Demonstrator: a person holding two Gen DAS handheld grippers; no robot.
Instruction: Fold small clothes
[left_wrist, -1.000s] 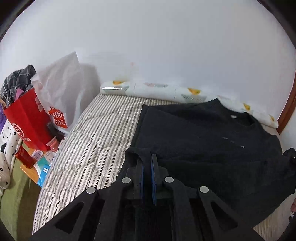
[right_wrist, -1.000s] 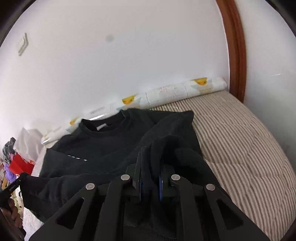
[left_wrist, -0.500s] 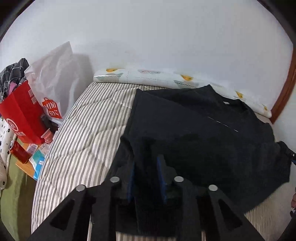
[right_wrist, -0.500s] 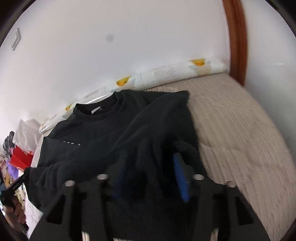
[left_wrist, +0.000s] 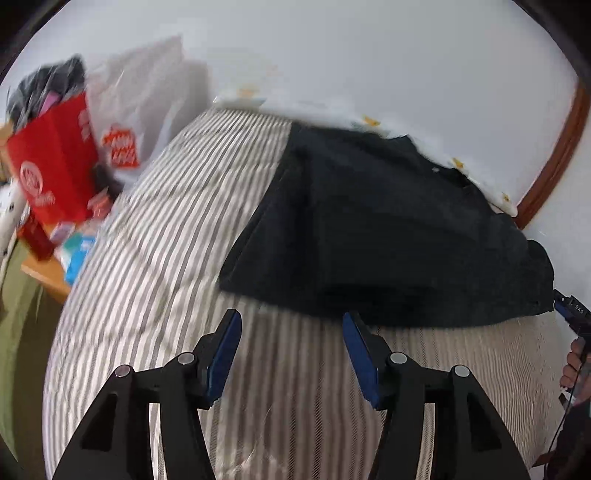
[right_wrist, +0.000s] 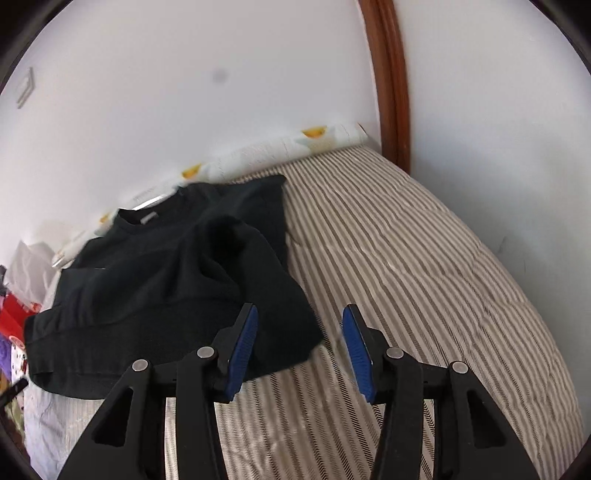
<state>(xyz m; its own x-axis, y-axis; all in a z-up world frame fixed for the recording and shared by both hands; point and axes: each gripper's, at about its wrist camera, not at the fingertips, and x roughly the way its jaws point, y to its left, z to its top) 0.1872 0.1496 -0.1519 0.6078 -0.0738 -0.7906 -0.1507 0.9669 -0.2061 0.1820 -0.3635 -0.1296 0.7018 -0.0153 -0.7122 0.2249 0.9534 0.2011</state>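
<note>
A black sweatshirt (left_wrist: 388, 229) lies on the striped bed, its lower part folded up over the body; it also shows in the right wrist view (right_wrist: 170, 280), collar toward the wall. My left gripper (left_wrist: 291, 328) is open and empty, just short of the sweatshirt's near folded edge. My right gripper (right_wrist: 299, 325) is open and empty, over the bedcover by the sweatshirt's right corner, its left pad (right_wrist: 243, 339) in front of the cloth. The right gripper's tip (left_wrist: 570, 310) also shows at the far right in the left wrist view.
The striped bedcover (right_wrist: 424, 280) spreads to the right. A white patterned roll (right_wrist: 295, 144) lies along the wall. A red bag (left_wrist: 55, 162), white plastic bag (left_wrist: 140, 107) and clutter stand left of the bed. A wooden frame (right_wrist: 391, 85) stands at the back right.
Both grippers were shut on the sweatshirt's hem a second ago. They opened, let the cloth drop folded on the bed, and pulled back toward me.
</note>
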